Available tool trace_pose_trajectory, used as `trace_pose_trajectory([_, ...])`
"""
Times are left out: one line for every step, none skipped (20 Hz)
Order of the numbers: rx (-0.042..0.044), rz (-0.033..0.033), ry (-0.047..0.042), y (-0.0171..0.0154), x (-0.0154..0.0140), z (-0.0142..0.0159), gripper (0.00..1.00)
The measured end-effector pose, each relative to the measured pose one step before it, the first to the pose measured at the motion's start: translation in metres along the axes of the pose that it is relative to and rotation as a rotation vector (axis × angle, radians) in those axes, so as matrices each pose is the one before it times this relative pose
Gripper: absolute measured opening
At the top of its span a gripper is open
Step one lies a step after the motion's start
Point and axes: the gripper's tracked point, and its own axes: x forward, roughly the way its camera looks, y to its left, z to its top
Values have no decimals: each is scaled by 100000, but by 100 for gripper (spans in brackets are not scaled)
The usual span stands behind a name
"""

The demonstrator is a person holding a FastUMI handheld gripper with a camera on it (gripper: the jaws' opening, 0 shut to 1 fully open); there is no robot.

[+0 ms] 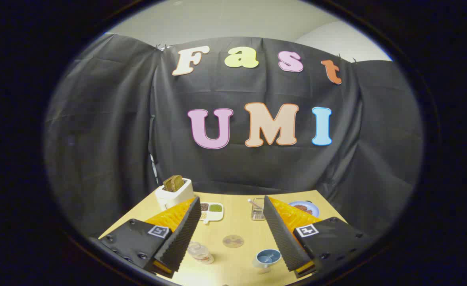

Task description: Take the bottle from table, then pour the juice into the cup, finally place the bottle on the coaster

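My gripper (232,204) is held high over a light wooden table (233,270), open, with nothing between its ribbed fingers (186,232). Far below, a small clear bottle (201,253) with a pale cap stands by the left finger's base. A round brownish coaster (233,240) lies on the table between the fingers, right of the bottle. A blue and white cup (268,259) stands near the right finger's base, its right side partly hidden by that finger.
At the table's back left stands a white toaster (174,192) with bread in it. A white divided dish (211,211) of grains, a clear glass (257,209) with a spoon, and a blue plate (305,207) of food sit along the far side.
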Motion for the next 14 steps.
trace_pose_trajectory([212, 210, 263, 127, -33, -95, 99])
trace_pose_trajectory([24, 80, 400, 142, -130, -225, 99])
trace_pose_trajectory([-153, -69, 394, 89, -65, -59, 99])
trace_pose_trajectory([-171, 47, 175, 61, -100, -154, 99])
trace_pose_trajectory([-24, 214, 85, 110, -155, -28, 99])
trace_pose_trajectory([93, 387, 93, 59, -92, -153, 99])
trace_pose_trajectory([19, 278, 58, 45, -169, -107, 99])
trace_pose_trajectory([-73, 174, 48, 26, -115, -127, 99])
trace_pose_trajectory([-203, 169, 72, 47, -117, -78, 99])
trace_pose_trajectory([-313, 293, 1, 67, -186, -213, 99])
trace_pose_trajectory([-365, 262, -74, 103, -199, -92, 99])
trace_pose_trajectory([-390, 304, -220, 72, -215, -84, 99])
trace_pose_trajectory([-258, 300, -191, 115, -174, -16, 99])
trace_pose_trajectory([-101, 453, -38, 157, -198, -276, 99])
